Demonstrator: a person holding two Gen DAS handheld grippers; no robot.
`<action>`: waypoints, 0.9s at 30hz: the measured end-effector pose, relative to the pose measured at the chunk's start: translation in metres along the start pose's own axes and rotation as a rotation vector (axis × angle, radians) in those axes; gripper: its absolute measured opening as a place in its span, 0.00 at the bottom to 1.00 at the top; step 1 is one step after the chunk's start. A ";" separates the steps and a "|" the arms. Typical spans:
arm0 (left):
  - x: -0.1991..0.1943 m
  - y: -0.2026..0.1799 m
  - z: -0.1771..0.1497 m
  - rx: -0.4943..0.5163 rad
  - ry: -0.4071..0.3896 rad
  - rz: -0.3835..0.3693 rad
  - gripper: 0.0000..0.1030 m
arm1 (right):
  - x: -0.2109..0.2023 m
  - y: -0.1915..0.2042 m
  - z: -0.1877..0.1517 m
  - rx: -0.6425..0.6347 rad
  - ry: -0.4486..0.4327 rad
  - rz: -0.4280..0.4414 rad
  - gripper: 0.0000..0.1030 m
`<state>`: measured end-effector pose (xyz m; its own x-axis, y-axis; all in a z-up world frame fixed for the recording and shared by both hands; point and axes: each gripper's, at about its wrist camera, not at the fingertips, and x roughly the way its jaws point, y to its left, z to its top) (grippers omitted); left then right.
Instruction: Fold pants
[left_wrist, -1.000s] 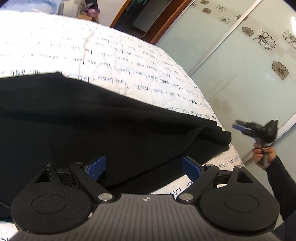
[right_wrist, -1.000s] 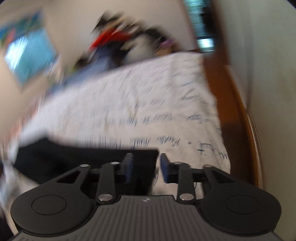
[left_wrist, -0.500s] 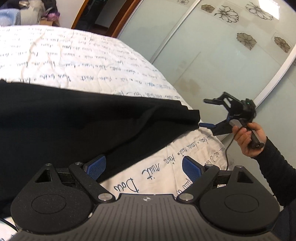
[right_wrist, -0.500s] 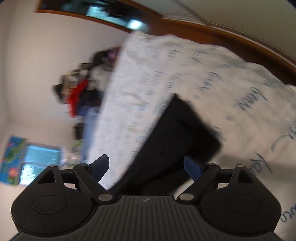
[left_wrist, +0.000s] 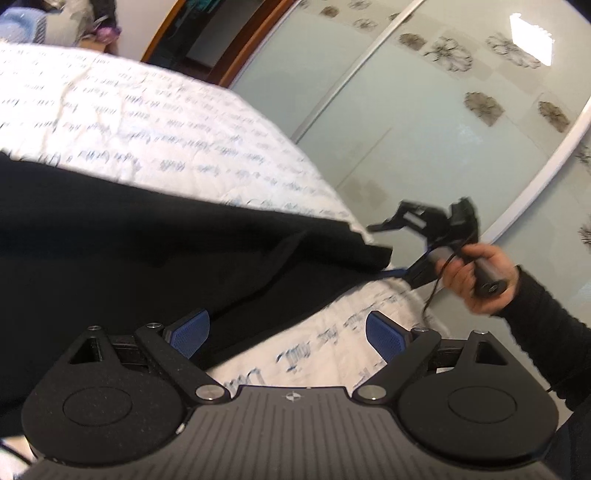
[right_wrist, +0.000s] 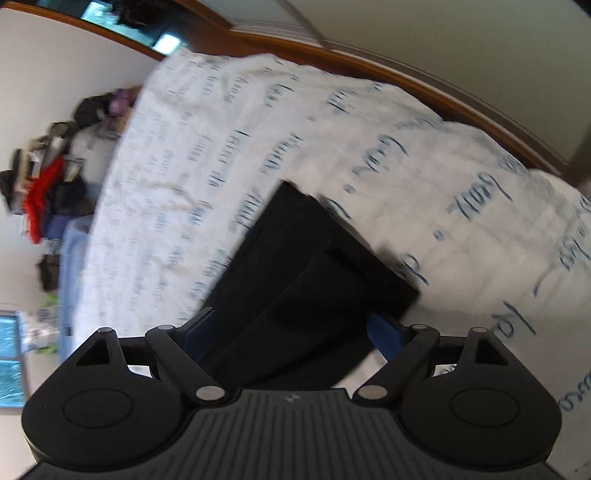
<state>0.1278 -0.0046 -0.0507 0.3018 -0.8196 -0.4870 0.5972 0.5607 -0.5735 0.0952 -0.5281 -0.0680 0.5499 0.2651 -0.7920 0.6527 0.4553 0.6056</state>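
A white bed printed with blue script fills the room beside one glass wardrobe. One pair of black pants lies across it. Nearest, the left gripper hovers open at the pants' edge. Farther, the right gripper, its jaws just opened wide, straddles the pants' end without pinching it.

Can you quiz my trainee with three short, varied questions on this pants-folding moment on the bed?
1. True or false: the black pants lie on a bedspread printed with handwriting.
2. Multiple choice: the right gripper in the left wrist view is at A) the leg end of the pants, B) the wardrobe door, C) the clothes pile.
3. Fill in: the left gripper is ___, with nothing held.

Key
1. True.
2. A; its jaws have just been opening, and in its own view the fabric lies between them without being pinched.
3. Open.
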 end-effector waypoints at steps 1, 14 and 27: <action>0.001 0.000 0.002 0.003 -0.001 -0.016 0.93 | 0.002 -0.002 -0.001 0.003 0.003 0.012 0.86; 0.021 0.016 -0.010 -0.025 0.092 -0.005 0.94 | -0.013 -0.025 -0.010 0.022 -0.075 0.062 0.46; 0.017 0.012 -0.011 -0.014 0.079 0.010 0.94 | -0.011 -0.050 0.001 0.246 -0.027 0.180 0.46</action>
<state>0.1317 -0.0111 -0.0733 0.2480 -0.8023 -0.5429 0.5836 0.5711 -0.5773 0.0571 -0.5548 -0.0891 0.6797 0.2992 -0.6696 0.6479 0.1830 0.7394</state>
